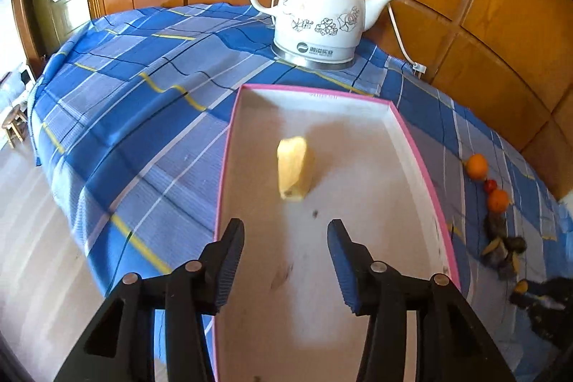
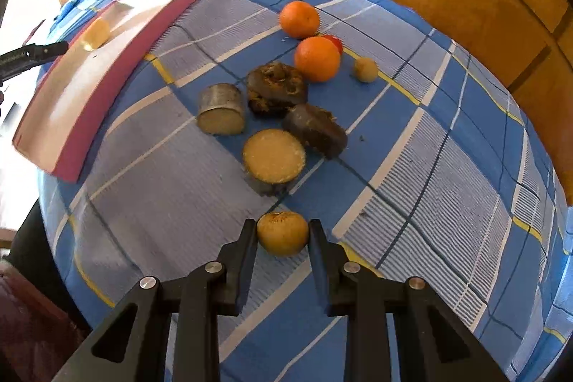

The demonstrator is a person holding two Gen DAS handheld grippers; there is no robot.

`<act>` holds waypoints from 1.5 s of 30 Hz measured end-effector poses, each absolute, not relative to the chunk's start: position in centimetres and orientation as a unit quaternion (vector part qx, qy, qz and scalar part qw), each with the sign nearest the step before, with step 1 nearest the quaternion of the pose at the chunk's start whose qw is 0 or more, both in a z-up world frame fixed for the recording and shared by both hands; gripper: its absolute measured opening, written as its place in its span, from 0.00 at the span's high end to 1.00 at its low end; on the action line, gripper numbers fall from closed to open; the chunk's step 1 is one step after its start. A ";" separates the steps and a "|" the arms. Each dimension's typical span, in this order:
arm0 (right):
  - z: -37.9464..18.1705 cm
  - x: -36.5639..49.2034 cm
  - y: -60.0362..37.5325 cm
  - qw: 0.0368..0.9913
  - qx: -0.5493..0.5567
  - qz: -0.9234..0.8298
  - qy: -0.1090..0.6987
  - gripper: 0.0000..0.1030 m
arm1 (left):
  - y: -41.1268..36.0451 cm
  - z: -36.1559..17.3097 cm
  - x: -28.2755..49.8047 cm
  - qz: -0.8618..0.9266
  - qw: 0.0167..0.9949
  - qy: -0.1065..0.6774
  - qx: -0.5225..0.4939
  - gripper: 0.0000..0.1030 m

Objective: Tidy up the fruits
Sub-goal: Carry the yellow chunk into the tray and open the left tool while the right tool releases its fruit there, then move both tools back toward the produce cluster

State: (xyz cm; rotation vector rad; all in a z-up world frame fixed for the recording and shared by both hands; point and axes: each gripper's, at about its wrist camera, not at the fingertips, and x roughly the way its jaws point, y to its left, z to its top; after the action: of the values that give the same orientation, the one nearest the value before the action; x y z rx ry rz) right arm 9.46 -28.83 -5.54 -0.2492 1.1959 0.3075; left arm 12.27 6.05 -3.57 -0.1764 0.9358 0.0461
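Left gripper (image 1: pixel 286 260) spread wide and empty, hovering over the near end of the pink-rimmed tray (image 1: pixel 412 145). Inside the tray, a pale yellow fruit piece (image 1: pixel 294 169), long axis running roughly along the tray's length, cut end facing the gripper, far end pointing toward the white kettle (image 1: pixel 318 13) beyond the tray on the blue checked tablecloth (image 1: pixel 143 95).

Right gripper (image 2: pixel 283 235) closed around a small round yellowish fruit (image 2: pixel 283 233), one finger on each side, low over the table. Ahead, well apart from the tray, a cluster: a cut round slice (image 2: pixel 274 156) lying flat face up, a short cylinder piece (image 2: pixel 221 108) on its side with cut face toward the camera, two dark brown chunks (image 2: pixel 276 88) touching. Farther on, two oranges (image 2: pixel 317 58) close together, a red tomato (image 2: pixel 335 42) behind the nearer one, a small tan fruit (image 2: pixel 365 69) just beside.
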 end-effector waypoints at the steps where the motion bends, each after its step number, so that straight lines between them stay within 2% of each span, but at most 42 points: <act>1: -5.4 9.2 -28.7 0.807 -0.115 0.150 0.559 0.72 | 6.0 -3.5 11.8 0.024 0.889 0.449 -0.082 0.51; 7: -3.5 7.5 -26.7 0.808 -0.085 0.216 0.541 0.72 | 5.5 -3.0 9.5 0.025 0.898 0.433 -0.073 0.44; 19: -1.9 7.8 -17.8 0.808 -0.084 0.283 0.510 0.72 | 4.1 -2.8 7.6 0.001 0.904 0.422 -0.065 0.41; 31: -2.4 12.1 -10.6 0.804 -0.024 0.297 0.514 0.72 | 7.2 -3.7 6.8 0.030 0.899 0.428 -0.094 0.40; 37: -2.3 13.6 -8.9 0.814 0.020 0.290 0.502 0.62 | 8.4 -4.2 6.5 0.043 0.895 0.433 -0.101 0.40; 45: -1.7 12.2 -11.3 0.829 0.018 0.261 0.494 0.61 | 7.6 -4.2 6.3 0.026 0.896 0.433 -0.095 0.40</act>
State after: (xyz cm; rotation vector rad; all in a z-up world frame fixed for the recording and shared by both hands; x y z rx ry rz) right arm 12.21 -11.33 -1.71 0.0376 1.0479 0.5534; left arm 6.27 7.61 -4.24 -0.1978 0.8969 0.0529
